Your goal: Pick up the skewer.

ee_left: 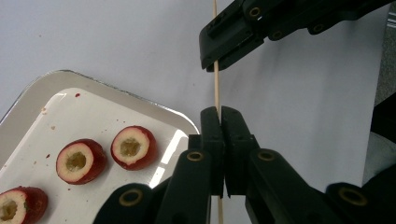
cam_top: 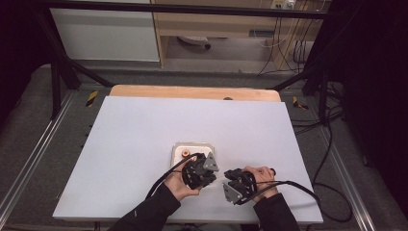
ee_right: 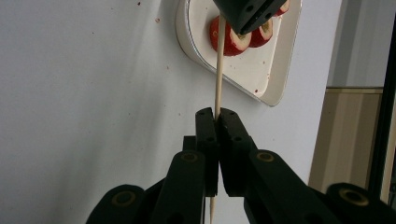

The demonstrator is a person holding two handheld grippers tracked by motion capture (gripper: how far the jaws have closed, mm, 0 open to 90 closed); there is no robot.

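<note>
High view: tongs meet near the near edge of the bench (cam_top: 144, 125); left tongs (cam_top: 208, 169) sit just beside the white tray (cam_top: 179, 146), right tongs (cam_top: 230, 181) a little to the right and nearer. A piece of fruit shows on the tray's far left corner.

Left gripper view: left tongs (ee_left: 220, 111) are clamped together on a thin wooden skewer (ee_left: 216, 86); the right tongs (ee_left: 215, 57) pinch the same skewer farther along. Three cored red fruit halves (ee_left: 133, 147) lie on the tray (ee_left: 93, 84), to the left of the skewer and apart from it.

Right gripper view: right tongs (ee_right: 217, 113) are closed on the skewer (ee_right: 218, 70), which runs up to the left tongs (ee_right: 240, 24) over the tray (ee_right: 275, 70).

Risk, snapping: both grips share one slender stick; any twist or pull out of line between the hands likely bends or breaks it.

Risk, slipping: the pinch is narrow, so a loosened grip may let the skewer drop onto the bench.

Risk, spearing: a tilted point may glance off a fruit half and push it across the tray.
</note>
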